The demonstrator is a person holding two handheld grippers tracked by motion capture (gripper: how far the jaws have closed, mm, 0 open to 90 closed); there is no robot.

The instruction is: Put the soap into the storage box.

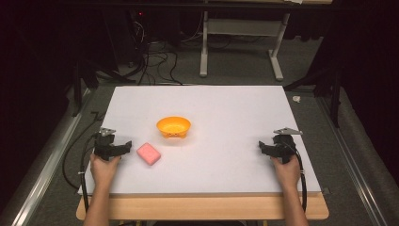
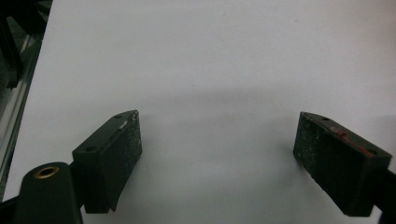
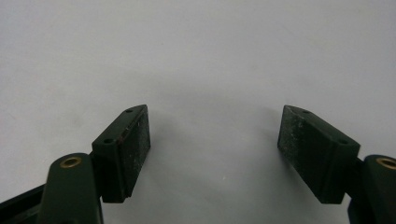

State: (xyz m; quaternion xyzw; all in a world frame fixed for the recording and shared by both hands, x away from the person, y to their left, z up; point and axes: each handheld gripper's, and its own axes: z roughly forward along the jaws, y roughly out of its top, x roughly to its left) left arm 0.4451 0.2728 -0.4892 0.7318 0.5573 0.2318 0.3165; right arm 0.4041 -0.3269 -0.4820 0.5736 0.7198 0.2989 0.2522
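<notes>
The left gripper [image 1: 123,148] rests on the table [image 1: 226,113] at about 8 o'clock, jaws spread wide with nothing between them; the right gripper [image 1: 264,148] sits at about 4 o'clock, likewise spread and empty. The soap [image 1: 148,153], a pink rounded block, lies flat just beside the left gripper, toward 3 o'clock of it, and the bowl [image 1: 173,126] stands near the centre, at about 1 o'clock from the soap and apart from it. The likely work is lifting the soap into the bowl. The main risk is the soap itself: it looks smooth and its corners are rounded, so a hard pinch on a slanted edge could squirt it out sideways. Its low profile means the jaws must come close to the table, where they may scrape or push it along instead of closing round it. The bowl is orange, looks like thin plastic, shallow with a flared rim, and probably light, so a knock on the rim could tip or slide it. The pads [image 2: 122,149] are flat, dark and scuffed
</notes>
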